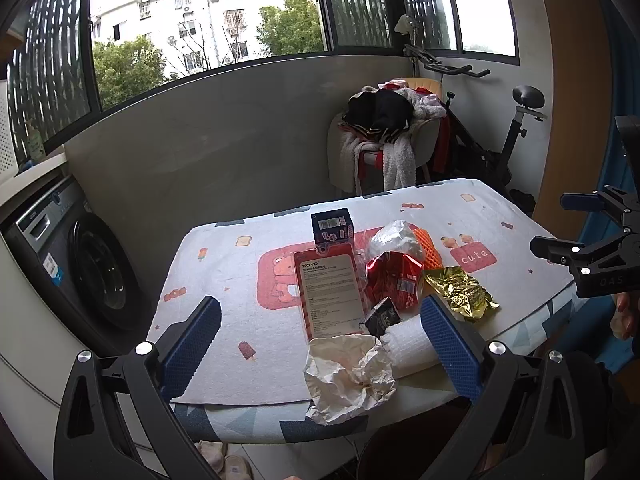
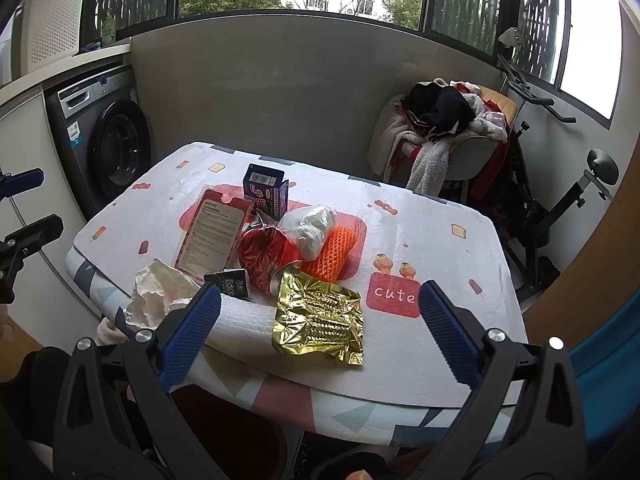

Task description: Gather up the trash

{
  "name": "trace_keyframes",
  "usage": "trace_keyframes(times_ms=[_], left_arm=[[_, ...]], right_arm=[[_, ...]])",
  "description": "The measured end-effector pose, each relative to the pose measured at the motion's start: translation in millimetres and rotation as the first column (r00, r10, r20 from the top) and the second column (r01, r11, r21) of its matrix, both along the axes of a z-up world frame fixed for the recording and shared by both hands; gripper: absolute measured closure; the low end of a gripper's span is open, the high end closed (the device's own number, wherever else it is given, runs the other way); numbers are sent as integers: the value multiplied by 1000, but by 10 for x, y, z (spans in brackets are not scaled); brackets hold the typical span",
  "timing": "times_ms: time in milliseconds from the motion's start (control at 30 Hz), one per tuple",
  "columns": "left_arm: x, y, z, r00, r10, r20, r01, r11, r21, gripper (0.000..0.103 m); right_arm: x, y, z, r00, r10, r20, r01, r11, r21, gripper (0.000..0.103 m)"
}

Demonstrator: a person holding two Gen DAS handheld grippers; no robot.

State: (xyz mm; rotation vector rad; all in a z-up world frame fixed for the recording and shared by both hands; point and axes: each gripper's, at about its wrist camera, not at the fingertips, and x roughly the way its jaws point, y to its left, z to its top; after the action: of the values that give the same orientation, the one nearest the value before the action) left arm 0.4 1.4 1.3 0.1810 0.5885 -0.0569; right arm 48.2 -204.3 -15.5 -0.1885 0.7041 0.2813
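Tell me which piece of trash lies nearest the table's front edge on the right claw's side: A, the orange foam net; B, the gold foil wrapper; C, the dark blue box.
B: the gold foil wrapper lies at the front edge of the table, ahead of the right claw.

A crumpled white paper wrapper (image 1: 350, 376) lies at the near edge, partly overhanging it, with a small black carton (image 1: 380, 316) tipped on its side just behind it. A flat red-and-clear blister card with printed text (image 1: 330, 294) lies beside a crushed red foil bag (image 1: 394, 280), and a dark blue box with a barcode (image 1: 332, 226) stands upright behind the card. A crinkled gold foil packet (image 2: 318, 318) lies flat near the front, with an orange foam fruit net (image 2: 334, 254) and a scrunched clear plastic bag (image 2: 312, 228) behind it.
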Motion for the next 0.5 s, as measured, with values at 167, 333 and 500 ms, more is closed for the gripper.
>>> trace_keyframes(times_ms=[167,333,500], left_arm=[[7,12,54,1000,0,-2,0,1000,0,5],[-16,10,47,1000,1,-2,-1,1000,0,5],[-16,8,43,1000,0,-1,0,1000,0,5]], right_arm=[[-7,-26,-25,1000,0,-3,0,1000,-3,6],[-12,-19,20,1000,-1,-3,1,1000,-4,6],[-9,-14,16,1000,-1,-2,1,1000,-5,6]])
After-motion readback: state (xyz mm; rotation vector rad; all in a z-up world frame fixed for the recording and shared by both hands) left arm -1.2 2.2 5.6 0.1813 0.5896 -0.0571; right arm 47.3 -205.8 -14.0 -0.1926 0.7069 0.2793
